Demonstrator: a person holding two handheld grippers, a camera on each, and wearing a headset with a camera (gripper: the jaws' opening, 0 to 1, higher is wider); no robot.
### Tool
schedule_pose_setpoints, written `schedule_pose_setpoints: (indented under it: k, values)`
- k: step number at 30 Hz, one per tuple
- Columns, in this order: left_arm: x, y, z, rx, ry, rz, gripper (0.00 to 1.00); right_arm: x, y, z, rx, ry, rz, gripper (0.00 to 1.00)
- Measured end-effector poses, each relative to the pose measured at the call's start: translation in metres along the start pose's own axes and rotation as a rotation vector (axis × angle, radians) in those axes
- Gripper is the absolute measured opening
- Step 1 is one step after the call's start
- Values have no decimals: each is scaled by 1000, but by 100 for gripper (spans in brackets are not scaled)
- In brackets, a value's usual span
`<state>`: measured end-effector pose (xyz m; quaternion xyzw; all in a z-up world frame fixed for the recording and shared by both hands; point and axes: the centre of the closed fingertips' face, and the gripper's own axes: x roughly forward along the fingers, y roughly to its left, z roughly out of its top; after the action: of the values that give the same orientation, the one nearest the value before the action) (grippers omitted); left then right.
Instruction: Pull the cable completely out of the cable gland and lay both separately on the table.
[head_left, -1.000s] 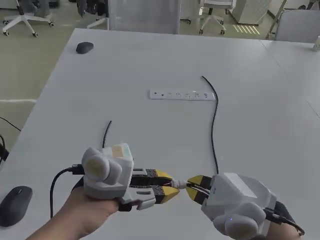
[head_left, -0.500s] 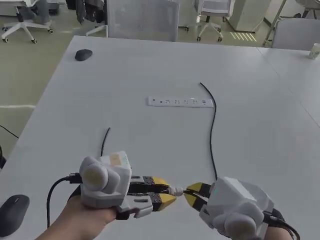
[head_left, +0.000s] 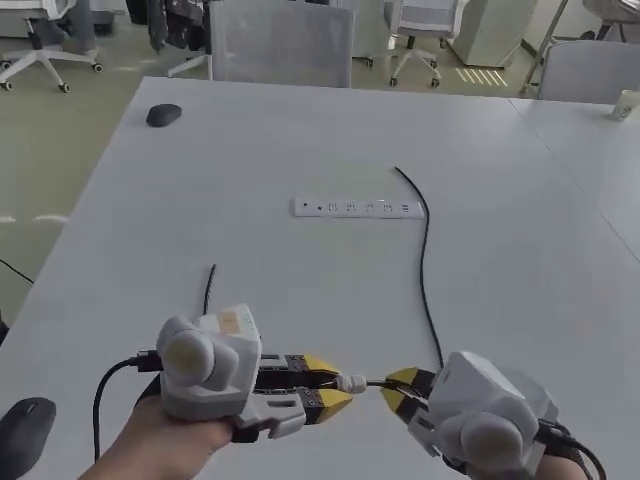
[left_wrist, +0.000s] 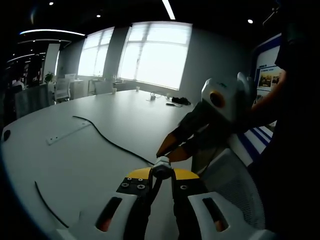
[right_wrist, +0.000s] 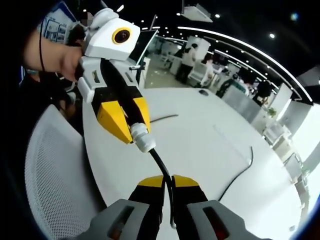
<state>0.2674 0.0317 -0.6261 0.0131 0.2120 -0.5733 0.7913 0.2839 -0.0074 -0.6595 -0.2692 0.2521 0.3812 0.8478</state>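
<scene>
A white cable gland (head_left: 351, 382) is pinched at the tips of my left gripper (head_left: 338, 382), which is shut on it low over the table's near edge. From the gland a short stretch of black cable (head_left: 372, 383) runs into my right gripper (head_left: 392, 390), shut on that cable. Beyond the right gripper the cable trails across the table toward the power strip. The left gripper view has the gland (left_wrist: 161, 167) between my left gripper (left_wrist: 161, 175) jaws. In the right gripper view the cable (right_wrist: 161, 167) leads from my right gripper (right_wrist: 167, 181) up to the gland (right_wrist: 142, 137).
A white power strip (head_left: 358, 208) lies mid-table. A short loose black cable (head_left: 208, 285) lies left of centre. One dark mouse (head_left: 163, 115) rests at the far left, another (head_left: 25, 425) by the near left edge. Office chairs (head_left: 280, 40) stand past the far edge.
The right gripper has drawn away to the right, and a longer stretch of black cable now shows between it and the gland. The left gripper has stayed roughly in place.
</scene>
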Motion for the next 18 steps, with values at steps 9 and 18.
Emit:
schedule_pose_setpoints:
  k: [9, 18]
  values:
    - [-1, 0, 3, 3, -13, 7, 15, -1, -6, -9, 132, 3, -21, 0]
    - [-5, 2, 7, 2, -39, 21, 15, -1, -19, -34, 324, 56, -67, 0]
